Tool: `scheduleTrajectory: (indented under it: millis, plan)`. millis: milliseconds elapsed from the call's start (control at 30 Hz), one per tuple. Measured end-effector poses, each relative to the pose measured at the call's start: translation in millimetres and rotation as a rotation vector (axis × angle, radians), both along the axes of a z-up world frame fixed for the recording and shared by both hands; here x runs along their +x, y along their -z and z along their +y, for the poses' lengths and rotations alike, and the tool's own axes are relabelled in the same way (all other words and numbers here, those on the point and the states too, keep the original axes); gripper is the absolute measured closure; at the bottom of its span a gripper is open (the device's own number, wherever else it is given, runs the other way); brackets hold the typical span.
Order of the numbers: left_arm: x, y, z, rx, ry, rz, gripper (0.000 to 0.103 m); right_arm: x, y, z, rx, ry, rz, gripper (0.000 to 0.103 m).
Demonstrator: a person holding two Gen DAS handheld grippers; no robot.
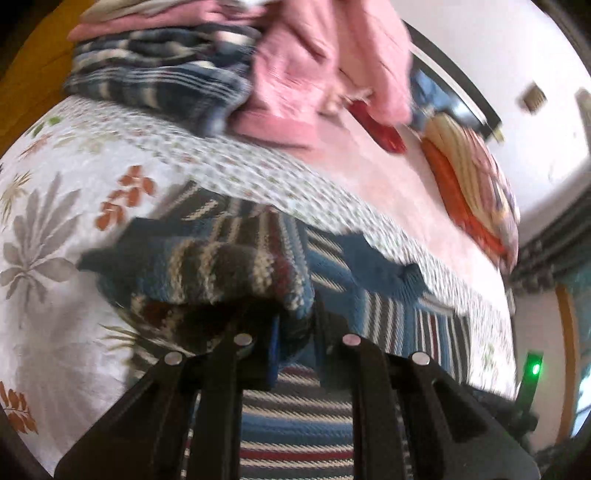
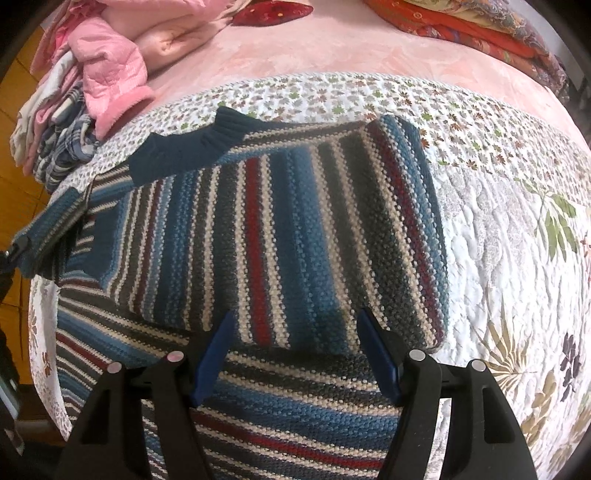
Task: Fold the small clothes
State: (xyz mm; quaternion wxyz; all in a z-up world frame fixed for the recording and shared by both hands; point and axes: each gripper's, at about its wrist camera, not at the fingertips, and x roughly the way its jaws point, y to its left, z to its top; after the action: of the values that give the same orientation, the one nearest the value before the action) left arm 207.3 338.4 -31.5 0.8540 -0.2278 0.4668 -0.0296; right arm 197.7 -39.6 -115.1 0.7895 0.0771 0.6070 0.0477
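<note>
Striped sweater [image 2: 280,236] flat on flowery quilt [image 2: 498,229] | left gripper [image 1: 293,332] pinching a lifted sweater sleeve [image 1: 207,266] | right gripper [image 2: 295,332] wide open, holding nothing, just over sweater | pink clothes pile [image 2: 107,81] past sweater

Blue, red, cream and grey striped sweater [image 2: 280,221]; white floral quilt [image 2: 498,258].

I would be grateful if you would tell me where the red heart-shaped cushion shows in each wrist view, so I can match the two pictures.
Left wrist view: the red cushion lies upper right of centre, on the pink blanket, partly hidden behind the pink clothes.
Right wrist view: the red cushion sits at the top edge, just left of centre, on the same blanket.
Shared landmark: the striped sweater, low in both views.
</note>
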Motion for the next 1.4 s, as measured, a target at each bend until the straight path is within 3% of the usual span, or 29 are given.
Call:
scheduleTrajectory:
  millis: [233,500,600,667,833,900,1033,1100,1233,1400]
  plan:
    - [-0.9,23.7,-53.2,-0.006,0.076,0.006,0.09,0.6,1.6,-1.3,0.0,0.001,0.004,0.034]
    - [6.8,76.7,-73.5,-0.038,0.13,0.168,0.087,0.0,1.1,-6.0,0.007,0.018,0.01,0.034]
    - [-0.4,73.6,-70.6,-0.014,0.182,0.196,0.082,0.0,2.2,-7.2,0.007,0.023,0.014,0.034]
    - [-5.9,67.8,-66.4,-0.007,0.203,0.229,0.067,-0.3,2.2,-7.1,0.005,0.02,0.015,0.034]
    - [-31.1,47.5,-39.6,0.011,0.203,0.31,0.066,-0.2,1.5,-3.9,-0.008,0.015,0.012,0.034]
    - [-37.8,35.5,-22.5,0.008,0.178,0.298,0.066,-1.2,-2.6,1.5,0.002,0.008,0.005,0.034]
    - [-29.5,12.4,22.5,0.101,0.09,0.199,0.064,-4.2,-15.2,18.4,0.022,-0.038,-0.018,0.034]
    - [-16.2,16.2,41.0,0.199,0.034,0.201,0.064,-7.5,-22.1,30.5,0.065,-0.067,-0.023,0.034]
    - [0.1,55.5,74.5,0.289,-0.026,0.283,0.064,-11.1,-31.8,58.1,0.136,-0.114,-0.016,0.034]
    - [6.7,89.6,74.5,0.333,0.054,0.36,0.062,2.7,-36.0,101.5,0.206,-0.152,-0.01,0.034]
